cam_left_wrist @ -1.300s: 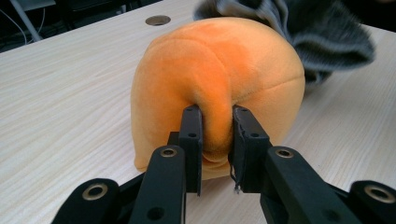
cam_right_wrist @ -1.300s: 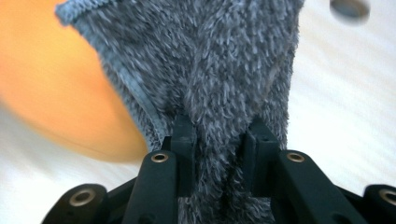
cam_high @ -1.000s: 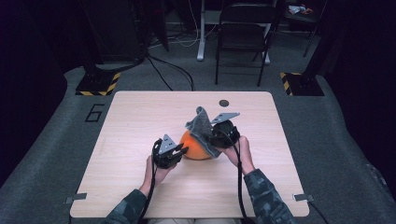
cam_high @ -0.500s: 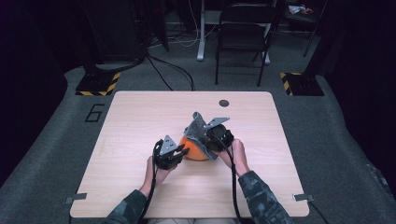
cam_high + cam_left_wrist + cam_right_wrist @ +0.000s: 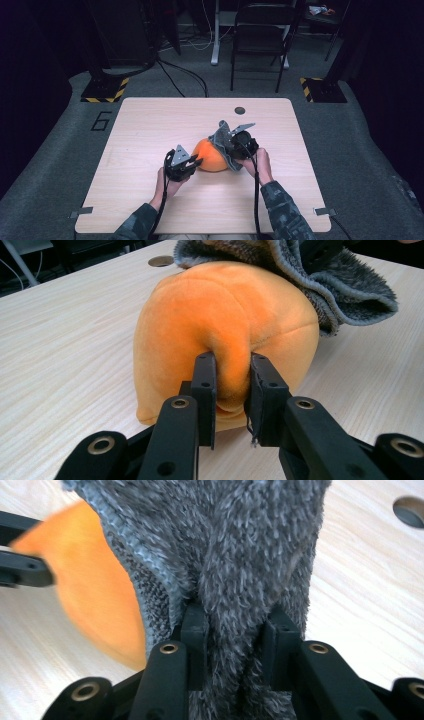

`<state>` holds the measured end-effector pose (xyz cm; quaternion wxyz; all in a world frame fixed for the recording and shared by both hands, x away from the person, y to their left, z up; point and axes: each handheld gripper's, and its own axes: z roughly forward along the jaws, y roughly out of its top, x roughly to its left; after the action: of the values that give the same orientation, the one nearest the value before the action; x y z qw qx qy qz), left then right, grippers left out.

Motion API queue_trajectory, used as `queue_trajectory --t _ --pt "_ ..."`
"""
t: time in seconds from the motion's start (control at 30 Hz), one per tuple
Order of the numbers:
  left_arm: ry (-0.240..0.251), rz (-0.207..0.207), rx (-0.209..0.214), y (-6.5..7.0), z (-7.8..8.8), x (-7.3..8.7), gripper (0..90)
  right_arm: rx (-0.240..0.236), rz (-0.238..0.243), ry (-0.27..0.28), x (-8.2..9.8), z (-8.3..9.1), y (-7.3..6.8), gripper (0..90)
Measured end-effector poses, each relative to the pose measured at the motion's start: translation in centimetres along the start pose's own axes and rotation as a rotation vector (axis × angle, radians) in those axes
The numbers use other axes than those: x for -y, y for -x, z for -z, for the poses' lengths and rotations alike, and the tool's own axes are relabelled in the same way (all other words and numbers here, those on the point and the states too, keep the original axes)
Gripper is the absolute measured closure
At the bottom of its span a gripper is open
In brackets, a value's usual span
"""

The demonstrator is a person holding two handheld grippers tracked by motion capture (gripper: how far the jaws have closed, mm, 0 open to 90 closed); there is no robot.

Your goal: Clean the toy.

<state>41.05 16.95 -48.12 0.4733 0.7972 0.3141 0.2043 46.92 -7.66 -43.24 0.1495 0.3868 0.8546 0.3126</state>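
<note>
pinching a fold of the orange plush (image 5: pixel 225 325) at mid-surface, the left gripper (image 5: pixel 231 390) anchors it. right gripper (image 5: pixel 232 645) clamps the grey fuzzy cover (image 5: pixel 225 555); best to pull evenly over the plush's right side.

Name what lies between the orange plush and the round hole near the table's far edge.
Only bare wood of the table separates the orange plush from the round hole, in the high view.
</note>
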Motion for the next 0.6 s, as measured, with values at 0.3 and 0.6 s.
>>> queue_trajectory --t 0.3,0.6 --pt "0.001 -0.001 -0.002 0.1 -0.1 0.0 75.6 0.002 -0.069 -0.046 1.3 -1.2 1.8 68.6" --pt "0.003 0.0 -0.007 0.0 0.0 0.0 75.4 0.015 -0.114 -0.103 2.6 -2.6 3.0 68.6"
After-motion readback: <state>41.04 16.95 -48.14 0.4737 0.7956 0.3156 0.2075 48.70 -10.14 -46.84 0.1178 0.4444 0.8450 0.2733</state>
